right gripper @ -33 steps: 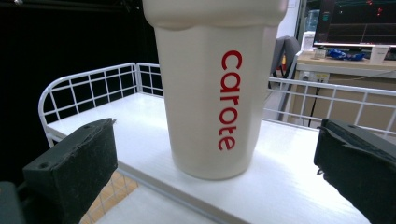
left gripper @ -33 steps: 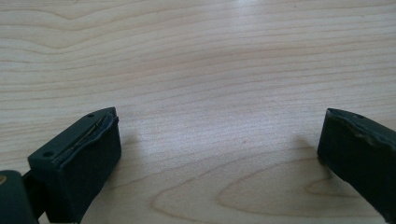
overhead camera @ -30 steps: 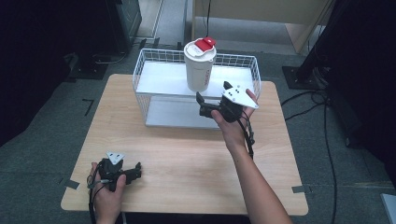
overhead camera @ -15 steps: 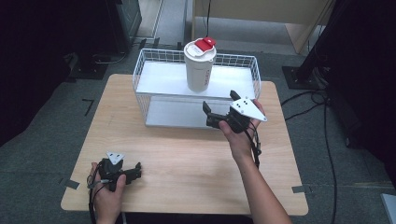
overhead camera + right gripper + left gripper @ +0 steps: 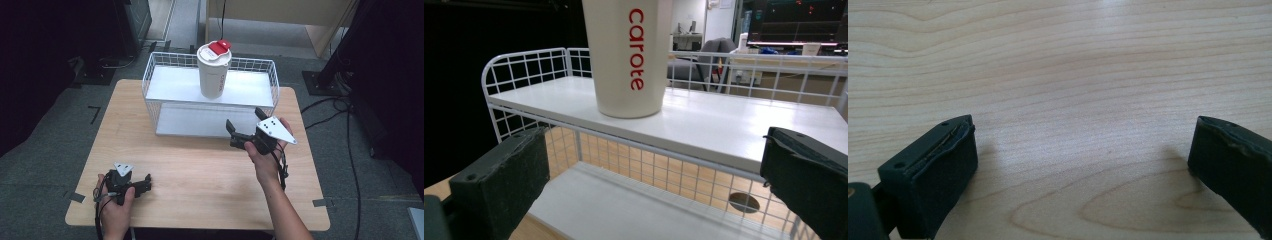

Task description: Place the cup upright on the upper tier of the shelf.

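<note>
Both hand-held grippers, left [image 5: 142, 184] and right [image 5: 235, 136], gape empty over the pale wooden table [image 5: 200, 170] on grey carpet [image 5: 45, 165].

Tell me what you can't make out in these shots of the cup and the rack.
- Cup: top and lid cut off by the upper edge of the right gripper view; its lettering is too small to read in the high view.
- Rack: the back of the lower shelf is hidden under the upper shelf in the high view.
- Left gripper: its underside is hidden by the hand in the high view.
- Right gripper: body cut off by the bottom edge of its own view.
</note>
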The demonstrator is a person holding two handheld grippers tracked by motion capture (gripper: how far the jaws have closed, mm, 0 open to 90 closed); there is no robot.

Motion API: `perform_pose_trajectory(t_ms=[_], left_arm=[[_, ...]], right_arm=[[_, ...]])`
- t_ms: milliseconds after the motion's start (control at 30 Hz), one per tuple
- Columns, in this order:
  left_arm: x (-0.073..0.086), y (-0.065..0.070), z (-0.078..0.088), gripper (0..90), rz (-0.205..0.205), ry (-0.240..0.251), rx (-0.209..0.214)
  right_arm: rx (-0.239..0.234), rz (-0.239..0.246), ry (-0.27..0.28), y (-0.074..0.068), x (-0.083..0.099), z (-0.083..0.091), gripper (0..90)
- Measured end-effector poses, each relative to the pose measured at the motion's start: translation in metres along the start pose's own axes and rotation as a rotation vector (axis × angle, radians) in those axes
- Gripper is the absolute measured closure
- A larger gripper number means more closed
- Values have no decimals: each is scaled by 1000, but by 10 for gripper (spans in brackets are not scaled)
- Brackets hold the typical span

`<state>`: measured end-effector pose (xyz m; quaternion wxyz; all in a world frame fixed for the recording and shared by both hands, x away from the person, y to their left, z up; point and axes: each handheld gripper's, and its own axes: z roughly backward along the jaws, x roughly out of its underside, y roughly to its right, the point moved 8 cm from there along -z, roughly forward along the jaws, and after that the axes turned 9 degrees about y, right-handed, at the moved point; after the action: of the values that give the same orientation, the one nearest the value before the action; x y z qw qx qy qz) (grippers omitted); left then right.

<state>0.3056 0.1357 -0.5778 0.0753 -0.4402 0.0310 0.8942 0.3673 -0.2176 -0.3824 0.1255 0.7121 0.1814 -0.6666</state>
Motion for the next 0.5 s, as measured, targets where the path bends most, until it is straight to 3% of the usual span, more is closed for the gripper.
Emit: perform_pose_trajectory(t_ms=[500], left_arm=[[0, 0, 0, 0, 0, -1, 1]], right_arm=[[67, -17, -22, 29, 21, 32, 0]])
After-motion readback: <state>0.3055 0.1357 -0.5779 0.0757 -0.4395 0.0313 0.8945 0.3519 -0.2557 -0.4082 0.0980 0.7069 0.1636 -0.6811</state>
